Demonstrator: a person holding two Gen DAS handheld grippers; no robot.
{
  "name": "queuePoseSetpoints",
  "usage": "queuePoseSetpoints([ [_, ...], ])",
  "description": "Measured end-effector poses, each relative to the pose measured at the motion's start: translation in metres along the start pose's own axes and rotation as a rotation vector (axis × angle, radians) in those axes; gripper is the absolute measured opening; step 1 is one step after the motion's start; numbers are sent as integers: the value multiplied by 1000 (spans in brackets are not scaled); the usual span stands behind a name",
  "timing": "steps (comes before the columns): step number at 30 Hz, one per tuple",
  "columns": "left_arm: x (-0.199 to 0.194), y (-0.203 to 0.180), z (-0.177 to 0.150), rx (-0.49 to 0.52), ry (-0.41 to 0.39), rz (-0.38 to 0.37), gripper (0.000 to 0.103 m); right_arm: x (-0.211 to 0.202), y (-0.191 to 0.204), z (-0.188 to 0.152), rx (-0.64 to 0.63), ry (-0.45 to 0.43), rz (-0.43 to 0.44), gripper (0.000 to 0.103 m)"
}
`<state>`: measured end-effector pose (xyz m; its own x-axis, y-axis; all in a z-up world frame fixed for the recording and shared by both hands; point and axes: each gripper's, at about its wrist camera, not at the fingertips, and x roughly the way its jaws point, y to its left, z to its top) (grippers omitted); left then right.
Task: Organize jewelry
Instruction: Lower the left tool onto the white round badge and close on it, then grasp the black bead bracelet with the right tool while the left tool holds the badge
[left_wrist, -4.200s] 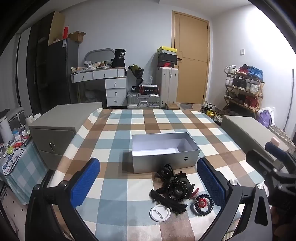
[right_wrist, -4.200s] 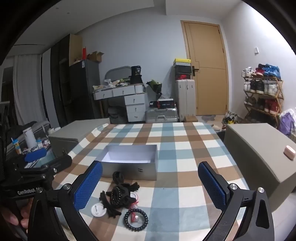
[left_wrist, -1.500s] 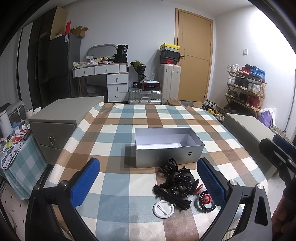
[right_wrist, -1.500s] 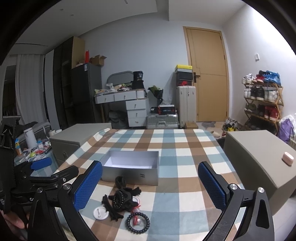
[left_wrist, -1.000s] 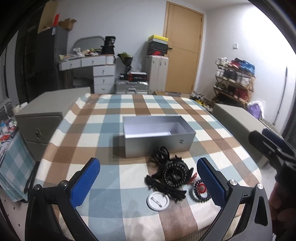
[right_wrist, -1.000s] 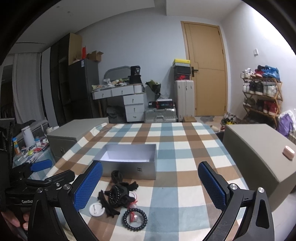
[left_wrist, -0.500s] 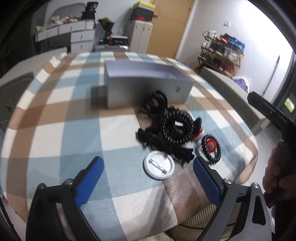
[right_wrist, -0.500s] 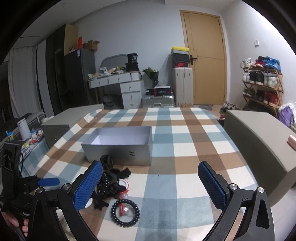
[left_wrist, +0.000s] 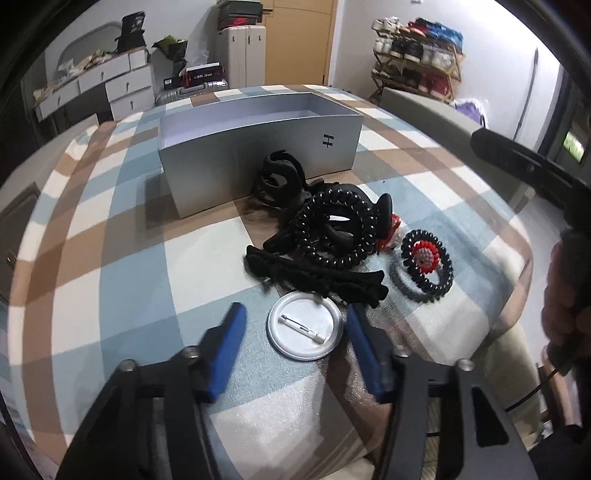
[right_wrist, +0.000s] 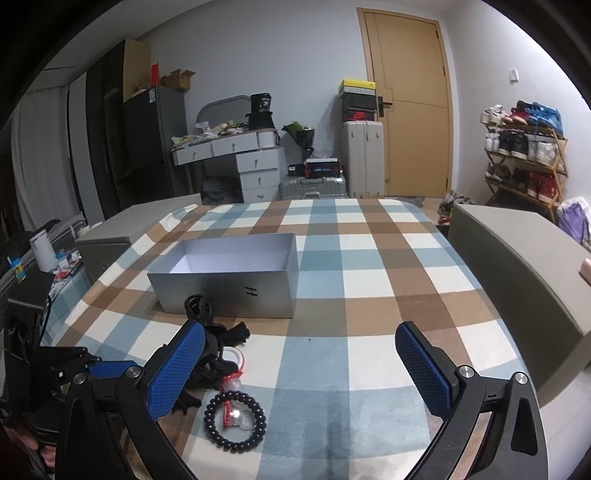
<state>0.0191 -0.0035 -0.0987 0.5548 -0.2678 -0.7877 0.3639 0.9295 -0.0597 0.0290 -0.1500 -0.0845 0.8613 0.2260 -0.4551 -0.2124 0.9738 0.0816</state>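
Observation:
An open grey box (left_wrist: 258, 147) stands on the checked tablecloth; it also shows in the right wrist view (right_wrist: 229, 273). In front of it lies a pile of black hair clips and coil ties (left_wrist: 328, 225), a black bead bracelet with a red piece (left_wrist: 426, 260), and a white round pin badge (left_wrist: 306, 329). My left gripper (left_wrist: 295, 343) is open, low over the table, its blue pads either side of the badge without gripping it. My right gripper (right_wrist: 299, 365) is open and empty above the table's front edge, with the bracelet (right_wrist: 235, 421) below left.
A grey cabinet (right_wrist: 517, 266) stands at the table's right and another (right_wrist: 136, 229) at its left. The table's front edge (left_wrist: 491, 332) runs close by the jewelry. A desk, suitcases, a door and a shoe rack stand behind.
My left gripper has dropped down and forward to the badge, and its jaws have narrowed around it. My right gripper has moved slightly forward and stayed open.

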Motion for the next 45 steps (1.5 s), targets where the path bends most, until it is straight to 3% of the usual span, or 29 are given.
queuePoseSetpoints([
  [2,1,2,2,8,3,10,35,-1,-1,0,-3,0,-2,103],
  [6,1,7,3,-6,-9,-2,33,-2,-5,-2,5,7,-5,103],
  [7,1,7,4,-4,-17,4,15,-2,-6,-2,8,10,-3,103],
  [12,2,11,5,-8,-9,-2,10,-6,-10,-5,15,27,15,103],
  [19,-9,18,4,-67,-41,-59,12,-9,-10,-9,20,43,19,103],
  [21,-10,15,3,-62,-37,-75,20,-10,-11,-10,26,44,19,103],
  [23,-8,10,2,-46,-27,-79,40,-11,-12,-10,31,44,22,103],
  [24,-7,8,1,-34,-22,-78,41,-12,-12,-10,32,43,21,103],
  [34,1,-9,-3,76,19,17,41,-11,-7,-13,12,50,29,103],
  [35,1,-11,-3,87,19,19,36,-11,-7,-14,14,53,32,103],
  [41,-1,-10,-3,91,15,23,36,-9,-9,-15,32,69,59,103],
  [45,-7,-4,-3,59,-9,28,36,-4,-10,-21,44,108,131,103],
])
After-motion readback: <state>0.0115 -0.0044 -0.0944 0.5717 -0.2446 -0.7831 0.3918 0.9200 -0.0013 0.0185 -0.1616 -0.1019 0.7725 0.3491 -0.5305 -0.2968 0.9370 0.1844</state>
